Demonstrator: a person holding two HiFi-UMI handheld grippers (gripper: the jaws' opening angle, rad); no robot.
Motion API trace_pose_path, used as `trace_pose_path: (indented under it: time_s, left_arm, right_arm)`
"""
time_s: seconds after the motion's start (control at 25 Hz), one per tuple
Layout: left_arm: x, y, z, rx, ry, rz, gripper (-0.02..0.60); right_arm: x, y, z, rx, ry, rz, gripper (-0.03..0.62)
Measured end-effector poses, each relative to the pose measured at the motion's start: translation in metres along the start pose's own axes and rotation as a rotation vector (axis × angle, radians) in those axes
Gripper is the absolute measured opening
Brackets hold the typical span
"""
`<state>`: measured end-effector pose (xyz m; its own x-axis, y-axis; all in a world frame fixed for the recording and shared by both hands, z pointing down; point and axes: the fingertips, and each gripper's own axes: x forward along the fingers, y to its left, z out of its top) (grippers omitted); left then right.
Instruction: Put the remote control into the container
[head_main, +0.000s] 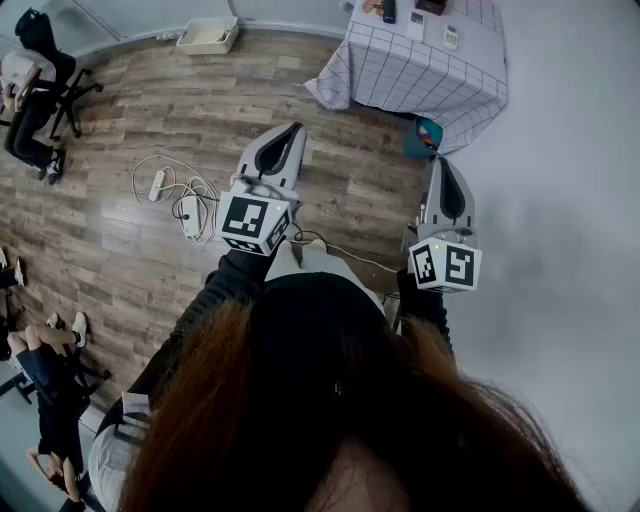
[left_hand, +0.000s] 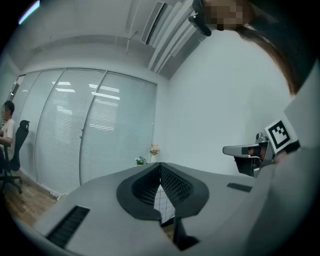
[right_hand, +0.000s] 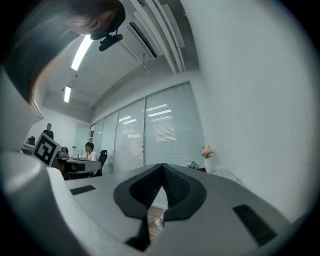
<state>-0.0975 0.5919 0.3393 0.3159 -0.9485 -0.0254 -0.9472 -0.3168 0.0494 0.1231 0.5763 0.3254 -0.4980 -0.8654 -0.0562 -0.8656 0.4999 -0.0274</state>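
A table with a white checked cloth (head_main: 420, 70) stands ahead, at the top of the head view. On it lie a dark remote control (head_main: 388, 10) and two pale remote-like things (head_main: 452, 38), small and far off. I see no container that I can name for certain on it. My left gripper (head_main: 292, 130) is held in the air over the wooden floor, pointing at the table, its jaws together and empty (left_hand: 160, 167). My right gripper (head_main: 441, 162) is level beside it, shut and empty (right_hand: 161, 167). Both are well short of the table.
A white tray (head_main: 207, 35) sits on the floor at the far left of the table. A power strip with coiled cables (head_main: 175, 195) lies left of my left gripper. A teal object (head_main: 428, 135) rests by the cloth's hem. Seated people and chairs (head_main: 35, 80) line the left edge; a white wall runs along the right.
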Motion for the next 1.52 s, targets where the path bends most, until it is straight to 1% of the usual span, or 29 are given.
trace_pose_path:
  time_s: [0.08,0.16,0.32,0.56,0.76,0.96,1.04,1.2,1.52]
  left_arm:
    - [0.004,-0.005,0.002,0.039,0.001,-0.006,0.009]
    - [0.008,-0.009,0.004,0.052,0.001,-0.011,0.009]
    - [0.015,-0.012,0.003,0.047,0.002,-0.011,0.009]
    - [0.032,-0.006,0.007,0.048,-0.008,-0.004,0.009]
    - [0.058,0.004,0.004,0.050,-0.019,-0.022,0.009]
    - [0.102,0.019,0.002,0.047,-0.042,-0.050,0.009]
    - [0.124,0.031,0.001,0.034,-0.048,-0.052,0.008]
    - [0.177,0.060,-0.002,-0.003,-0.045,-0.054,0.009]
    - [0.277,0.110,0.005,-0.016,-0.035,-0.092,0.009]
  right_arm:
    - [0.002,-0.002,0.002,0.005,-0.007,0.007,0.017]
    - [0.004,-0.005,0.003,0.006,-0.012,0.011,0.017]
    - [0.005,-0.017,0.002,0.004,-0.011,0.001,0.018]
    - [0.008,-0.031,0.002,0.023,-0.018,-0.018,0.018]
    - [0.021,-0.047,0.001,0.019,-0.031,-0.060,0.018]
    - [0.048,-0.067,-0.007,0.003,-0.022,-0.110,0.018]
    - [0.065,-0.076,-0.010,-0.007,-0.008,-0.126,0.018]
    - [0.112,-0.097,-0.011,-0.033,0.016,-0.146,0.018]
    - [0.207,-0.140,0.001,-0.051,0.009,-0.200,0.019]
